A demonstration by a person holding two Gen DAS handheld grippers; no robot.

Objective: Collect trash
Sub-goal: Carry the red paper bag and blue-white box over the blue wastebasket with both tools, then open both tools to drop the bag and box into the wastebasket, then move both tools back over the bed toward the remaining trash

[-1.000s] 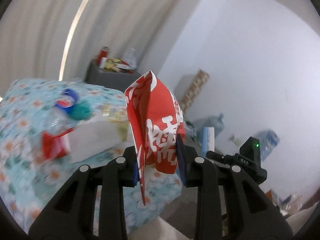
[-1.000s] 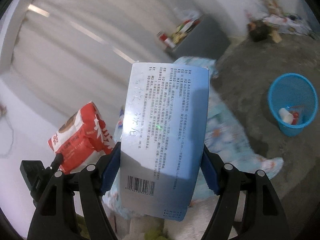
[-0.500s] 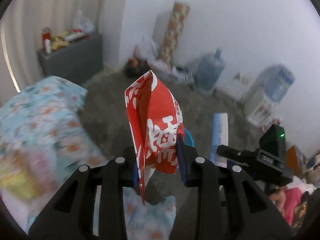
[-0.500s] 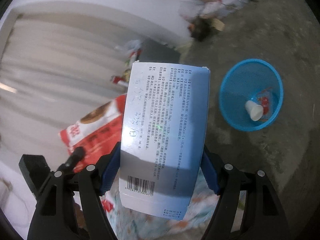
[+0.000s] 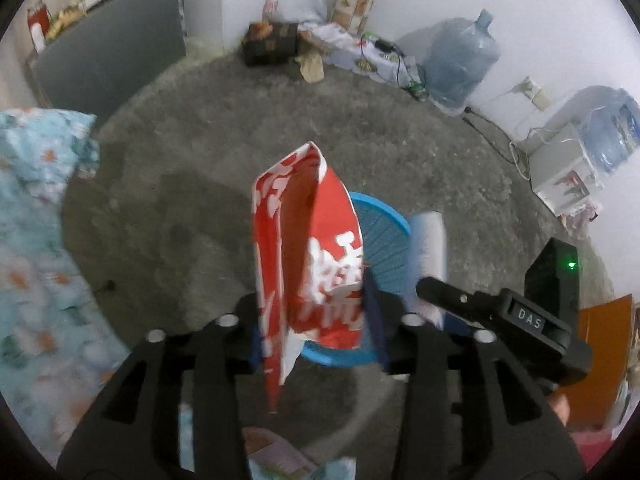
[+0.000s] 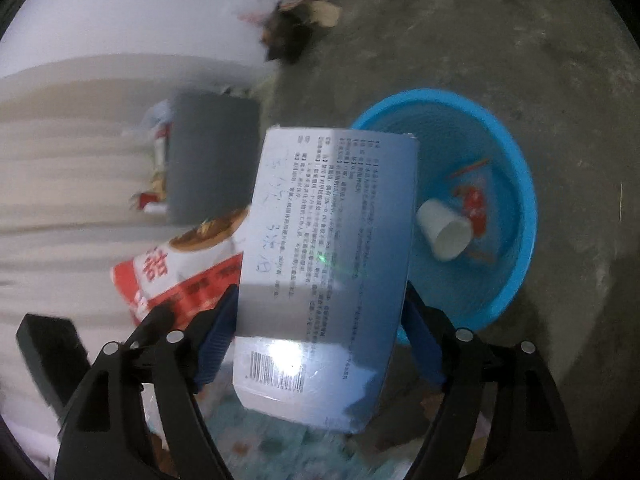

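Left gripper (image 5: 316, 320): jaws just widened, wrapper (image 5: 312, 256) loose between them, bin (image 5: 384, 236) below.
Right gripper (image 6: 320, 340): jaws just widened, box (image 6: 328, 256) between; bin (image 6: 516, 184) right, ahead.

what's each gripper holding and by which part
Left gripper: red packet, lower end between its jaws. Right gripper: blue box, lower side edges between its jaws. Both jaws have just been opening; whether either pinches cannot be told.
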